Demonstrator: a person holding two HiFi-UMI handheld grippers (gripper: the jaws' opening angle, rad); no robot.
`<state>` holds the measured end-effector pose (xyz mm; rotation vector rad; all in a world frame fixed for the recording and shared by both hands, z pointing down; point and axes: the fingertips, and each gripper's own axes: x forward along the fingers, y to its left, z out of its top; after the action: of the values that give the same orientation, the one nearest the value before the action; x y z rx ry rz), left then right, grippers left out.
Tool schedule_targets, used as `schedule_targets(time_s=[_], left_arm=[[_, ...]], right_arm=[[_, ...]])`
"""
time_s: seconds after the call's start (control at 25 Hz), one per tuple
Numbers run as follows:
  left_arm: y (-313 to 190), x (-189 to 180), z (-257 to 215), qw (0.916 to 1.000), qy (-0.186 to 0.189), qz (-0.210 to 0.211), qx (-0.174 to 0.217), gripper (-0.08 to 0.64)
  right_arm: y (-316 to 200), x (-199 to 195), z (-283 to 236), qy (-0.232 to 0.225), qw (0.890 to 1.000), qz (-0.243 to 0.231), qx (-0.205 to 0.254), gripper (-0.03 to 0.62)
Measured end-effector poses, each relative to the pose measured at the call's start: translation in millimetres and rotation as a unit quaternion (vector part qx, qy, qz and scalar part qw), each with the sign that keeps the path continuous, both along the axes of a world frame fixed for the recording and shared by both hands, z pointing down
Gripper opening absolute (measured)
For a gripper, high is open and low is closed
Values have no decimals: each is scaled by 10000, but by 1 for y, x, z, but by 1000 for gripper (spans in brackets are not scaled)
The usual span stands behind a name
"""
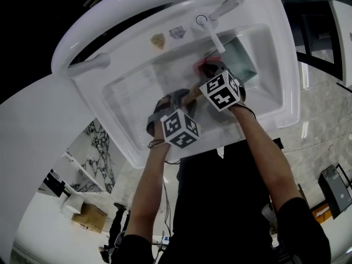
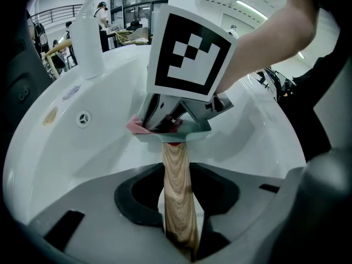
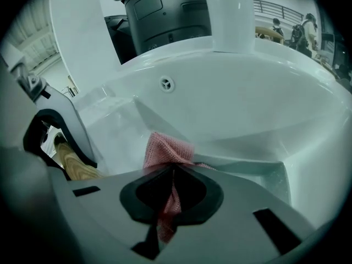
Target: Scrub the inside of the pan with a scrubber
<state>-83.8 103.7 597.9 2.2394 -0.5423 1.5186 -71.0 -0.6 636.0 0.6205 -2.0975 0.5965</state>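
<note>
White throughout, a broad sink [image 1: 286, 65] is seen from above in the head view, with its faucet [image 1: 212, 29] mounted on the far rim and its spout reaching over the basin. A pale green pan [image 1: 245, 59] is set inside the basin below the faucet, toward the right side, and its wooden handle [image 2: 177, 191] is pointed back toward the person. Both bare forearms are stretched over the near rim, and a gripper is carried in each hand. The left gripper [image 2: 177, 175] is held low in the basin, and its fingers are closed narrowly on the wooden handle, which is shown running straight between the dark pads in the left gripper view. The right gripper [image 3: 171, 172] is placed further in, over the pan, with its marker cube filling the upper middle of the left gripper view. Its fingers are pinched together on a pink mesh scrubber [image 3: 165, 150], whose free end is spread against the pan's inner surface just beyond the fingertips. The same scrubber [image 2: 135, 126] is seen poking out at the pan's rim in the left gripper view. A round overflow fitting [image 3: 166, 83] is set in the basin wall beyond the pan, and two small stickers [image 1: 158, 40] are stuck on the far rim, left of the faucet.
</note>
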Motion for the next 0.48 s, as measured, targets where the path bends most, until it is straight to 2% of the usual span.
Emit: schedule_targets(time_s=[0.24, 0.48], left_arm=[[0, -2, 1, 9999, -74, -105, 84, 161], [-4, -1, 1, 9995, -97, -260, 146, 161]], right_arm=[[-3, -3, 0, -50, 9998, -156, 96, 31], [-15, 8, 2, 38, 9997, -87, 216, 31]])
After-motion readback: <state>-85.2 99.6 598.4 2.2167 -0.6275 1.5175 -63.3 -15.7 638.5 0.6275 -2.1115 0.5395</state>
